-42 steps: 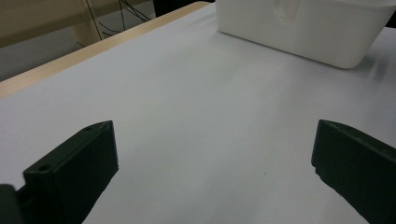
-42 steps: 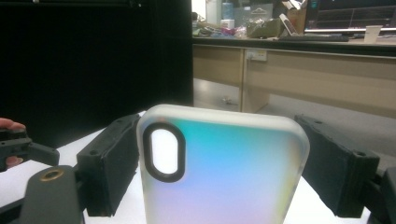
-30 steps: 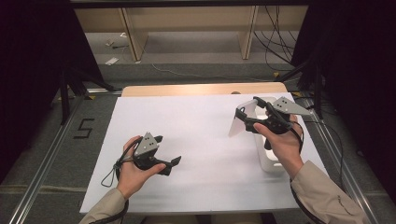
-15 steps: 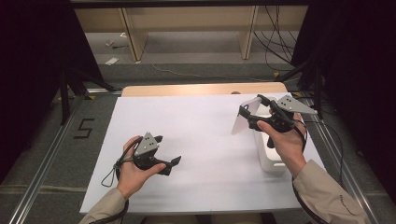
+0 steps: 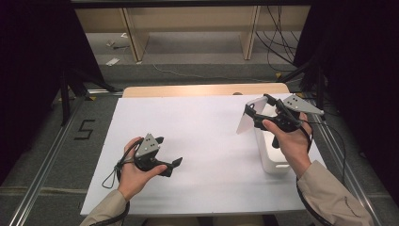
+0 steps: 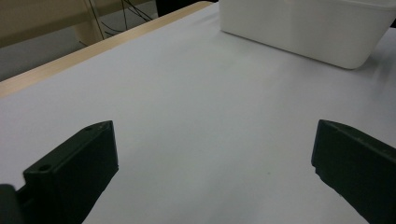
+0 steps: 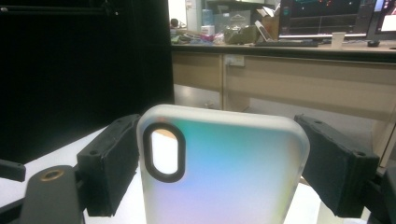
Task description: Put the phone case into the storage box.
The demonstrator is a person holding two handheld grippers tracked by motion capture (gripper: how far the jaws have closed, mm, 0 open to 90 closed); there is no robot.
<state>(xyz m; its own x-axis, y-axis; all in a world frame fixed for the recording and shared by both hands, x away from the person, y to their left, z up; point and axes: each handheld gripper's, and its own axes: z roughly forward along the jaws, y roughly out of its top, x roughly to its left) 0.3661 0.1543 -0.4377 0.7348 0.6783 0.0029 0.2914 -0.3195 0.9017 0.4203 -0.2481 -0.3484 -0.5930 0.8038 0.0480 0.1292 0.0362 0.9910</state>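
A phone case (image 7: pixel 224 168) is gripped by the right gripper (image 5: pixel 263 113), one jaw pressed on each long edge, camera cutout toward the top. In the high view the phone case (image 5: pixel 246 121) is held up in the air, tilted, just above the far end of the white box (image 5: pixel 273 162). The box is taken as the landmark: it sits on the white surface (image 5: pixel 202 136) at its right side, under the right hand (image 5: pixel 289 143).

The left gripper (image 5: pixel 162 160) is held low over the surface, well apart from the box on its left; its jaws are spread wide with nothing between them. In the left gripper view the box (image 6: pixel 303 28) is seen farther off, beyond bare surface.

Progress, as judged: the grasp and lift of the case are done. Whether the case is being taken out of the box or brought to it cannot be told. Placing and release are left. The left gripper has no part in the work yet.
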